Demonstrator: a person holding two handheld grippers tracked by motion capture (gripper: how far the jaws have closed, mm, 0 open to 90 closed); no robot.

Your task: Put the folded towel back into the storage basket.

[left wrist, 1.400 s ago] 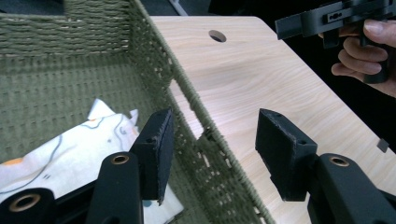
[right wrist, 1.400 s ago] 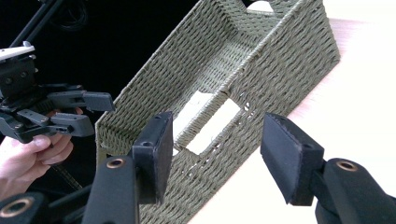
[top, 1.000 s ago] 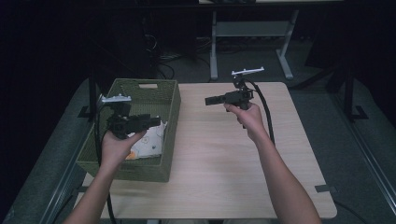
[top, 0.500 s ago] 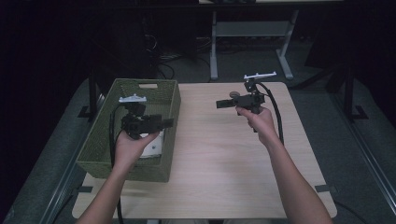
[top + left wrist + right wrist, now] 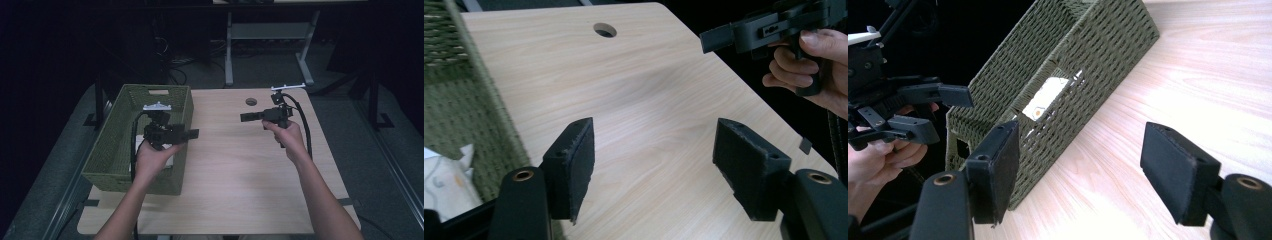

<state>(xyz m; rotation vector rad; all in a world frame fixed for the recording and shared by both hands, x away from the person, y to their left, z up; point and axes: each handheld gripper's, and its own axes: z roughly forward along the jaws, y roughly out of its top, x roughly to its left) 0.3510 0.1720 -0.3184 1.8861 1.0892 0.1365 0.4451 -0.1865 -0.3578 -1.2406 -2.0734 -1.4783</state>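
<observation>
The woven green basket point(image 5: 145, 135) sits at nine o'clock on the table point(image 5: 240, 170), white packets point(image 5: 167, 162) inside. It looks light, stiff-walled; best gripped at the rim. Left gripper point(image 5: 192, 133) and right gripper point(image 5: 246, 117) have just been opening, jaws wide, nothing between them

Left gripper point(image 5: 192, 133): black, grey plate mounted on top, cable trailed.
Right gripper point(image 5: 245, 117): black, foam-padded jaws.
Forearms: left bare.

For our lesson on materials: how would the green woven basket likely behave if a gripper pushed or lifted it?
The green woven basket looks probably light, so a push would likely slide it across the smooth wooden table. Its woven walls may flex slightly when squeezed. Its wide, low shape makes tipping unlikely.
</observation>
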